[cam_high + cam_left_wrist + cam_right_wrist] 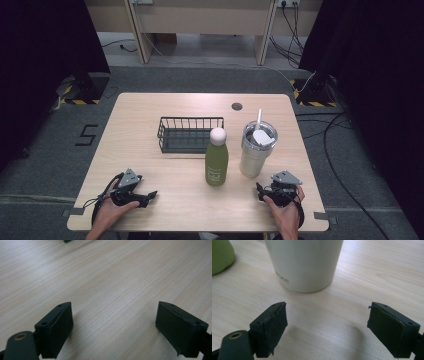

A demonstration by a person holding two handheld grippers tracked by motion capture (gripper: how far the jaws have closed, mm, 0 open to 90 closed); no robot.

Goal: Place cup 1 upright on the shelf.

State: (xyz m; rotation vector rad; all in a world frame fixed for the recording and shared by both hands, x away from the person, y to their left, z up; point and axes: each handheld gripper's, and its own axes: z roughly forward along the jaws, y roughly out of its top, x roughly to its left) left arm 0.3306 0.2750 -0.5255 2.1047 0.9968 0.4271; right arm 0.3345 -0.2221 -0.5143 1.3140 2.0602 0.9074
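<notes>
1. Standing straight up on the counter: the white cup, long way going up and down, open end pointing up.
2. Poking up out of the cup's lid: a white straw, leaning just a little.
3. Resting low near the front edge of the counter, just in front of the cup: the right tool, gaping wide open, holding nothing.
4. Looking along the right tool: pointing at the bottom of the cup, near it but not touching.
5. Standing tall just beside the cup, on its left: the green bottle with a pale round cap, also pointing up.
6. Sitting behind the bottle, a bit to the left: the dark wire basket.
7. Lying at the front left of the counter, well apart from the cup: the left tool, pointing toward the middle.
8. Looking along the left tool: spread wide open over bare wood, gripping nothing.
</notes>
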